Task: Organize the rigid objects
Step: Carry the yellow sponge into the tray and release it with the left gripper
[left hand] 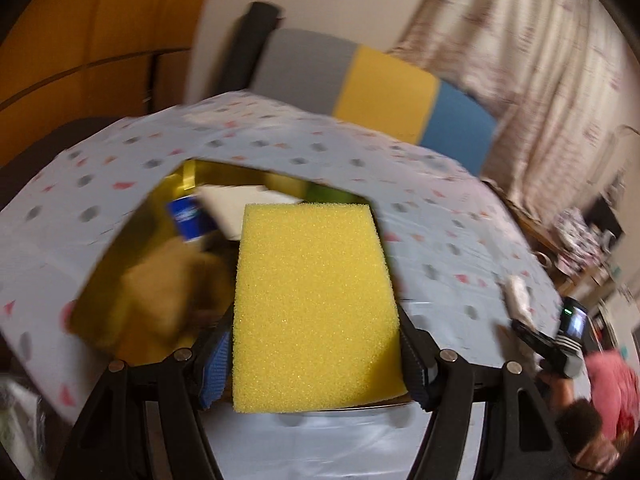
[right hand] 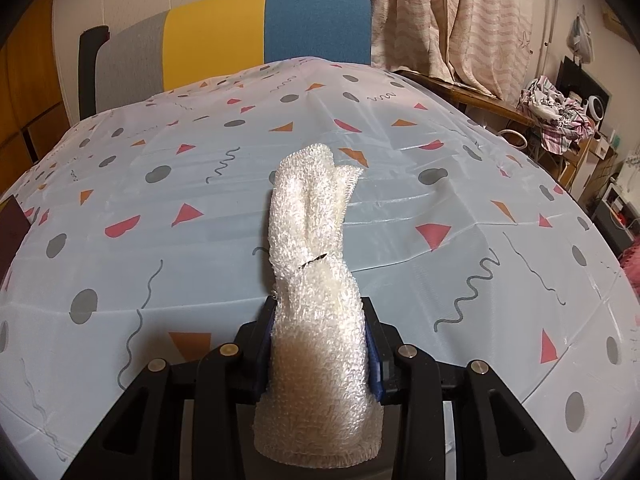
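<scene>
Left gripper (left hand: 316,360) clamped on a yellow sponge (left hand: 314,304), jaws pressed against both long sides, sponge sticking straight out ahead toward 12 o'clock. It hangs over a gold-lined box (left hand: 120,280) that sits on the patterned tablecloth (left hand: 440,216). The left wrist view is motion-blurred, so the box contents are rough: a blue-and-white can (left hand: 186,216) at about 10 o'clock from the sponge, a white flat item (left hand: 240,204) at 11 o'clock, and a brown block (left hand: 168,292) at 9 o'clock. Can't tell what the green bit behind the sponge is.

Right gripper (right hand: 320,352) closed on a white knitted cloth (right hand: 316,280), jaws squeezing its lower part; the rest of the cloth stands up and leans toward 12 o'clock, above the tablecloth (right hand: 400,200). From the left wrist camera that same cloth (left hand: 518,294) and right gripper (left hand: 532,332) show at 3 o'clock, well apart from the box.

Chair (right hand: 240,36) with grey, yellow and blue panels at 12 o'clock beyond the table's far edge. Curtain (right hand: 460,12) behind it at 1 o'clock. Pile of clothes (right hand: 556,116) at 2 o'clock, off the table.
</scene>
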Available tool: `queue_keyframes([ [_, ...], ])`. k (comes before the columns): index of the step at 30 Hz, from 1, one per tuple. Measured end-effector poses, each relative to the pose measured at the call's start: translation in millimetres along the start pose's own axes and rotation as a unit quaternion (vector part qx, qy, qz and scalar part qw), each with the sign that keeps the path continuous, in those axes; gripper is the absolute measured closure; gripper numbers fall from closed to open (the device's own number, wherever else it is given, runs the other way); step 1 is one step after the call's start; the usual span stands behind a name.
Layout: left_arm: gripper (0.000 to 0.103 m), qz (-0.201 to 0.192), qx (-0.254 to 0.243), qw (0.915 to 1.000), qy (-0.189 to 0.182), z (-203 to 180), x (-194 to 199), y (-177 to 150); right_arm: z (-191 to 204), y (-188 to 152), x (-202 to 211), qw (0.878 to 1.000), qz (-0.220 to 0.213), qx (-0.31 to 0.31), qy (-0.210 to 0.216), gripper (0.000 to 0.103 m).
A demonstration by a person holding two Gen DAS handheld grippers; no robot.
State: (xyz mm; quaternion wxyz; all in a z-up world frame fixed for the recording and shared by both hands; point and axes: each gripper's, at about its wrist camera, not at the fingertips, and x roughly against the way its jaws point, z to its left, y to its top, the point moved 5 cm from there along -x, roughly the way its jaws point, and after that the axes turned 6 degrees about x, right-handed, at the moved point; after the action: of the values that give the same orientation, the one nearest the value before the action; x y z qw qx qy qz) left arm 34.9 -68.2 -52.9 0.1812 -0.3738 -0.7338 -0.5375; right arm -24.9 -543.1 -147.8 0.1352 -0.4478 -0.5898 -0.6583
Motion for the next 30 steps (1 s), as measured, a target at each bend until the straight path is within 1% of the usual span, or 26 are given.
queue_keyframes([
  [2,0.032,0.006,0.006,0.9997,0.022,15,-2,3,1,0,0,1.000,0.000,0.003,-0.003,0.066],
  [4,0.032,0.021,-0.003,0.9986,0.049,28,-9,6,2,0,1,1.000,0.001,0.005,-0.006,0.065],
  [6,0.032,0.047,-0.006,0.9968,0.064,35,-24,9,2,0,1,1.000,0.001,0.007,-0.008,0.065],
  [8,0.032,0.061,-0.001,0.9953,0.075,42,-38,10,2,0,1,1.000,0.002,0.008,-0.010,0.065],
  [9,0.032,0.069,0.001,0.9948,0.075,44,-45,12,2,0,1,1.000,0.002,0.009,-0.011,0.065],
  [10,0.032,0.068,0.004,0.9951,0.071,45,-50,15,3,0,1,1.000,0.002,0.010,-0.012,0.065],
  [14,0.032,0.055,-0.002,0.9951,0.082,46,-72,31,4,0,1,1.000,0.003,0.015,-0.018,0.065],
  [17,0.032,0.067,0.008,0.9942,0.084,49,-88,38,4,0,1,1.000,0.003,0.015,-0.019,0.065],
  [19,0.032,0.060,0.015,0.9940,0.090,51,-84,37,5,0,1,1.000,0.003,0.015,-0.019,0.065],
  [21,0.031,0.062,0.013,0.9934,0.096,51,-78,32,4,0,1,1.000,0.003,0.016,-0.019,0.065],
  [24,0.024,0.071,0.008,0.9908,0.115,55,-69,21,4,0,2,1.000,0.003,0.015,-0.018,0.065],
  [25,0.023,0.071,0.007,0.9906,0.116,56,-65,18,5,0,1,1.000,0.003,0.015,-0.019,0.065],
  [30,0.022,0.057,0.004,0.9922,0.111,60,-46,7,5,0,2,1.000,0.003,0.018,-0.022,0.065],
])
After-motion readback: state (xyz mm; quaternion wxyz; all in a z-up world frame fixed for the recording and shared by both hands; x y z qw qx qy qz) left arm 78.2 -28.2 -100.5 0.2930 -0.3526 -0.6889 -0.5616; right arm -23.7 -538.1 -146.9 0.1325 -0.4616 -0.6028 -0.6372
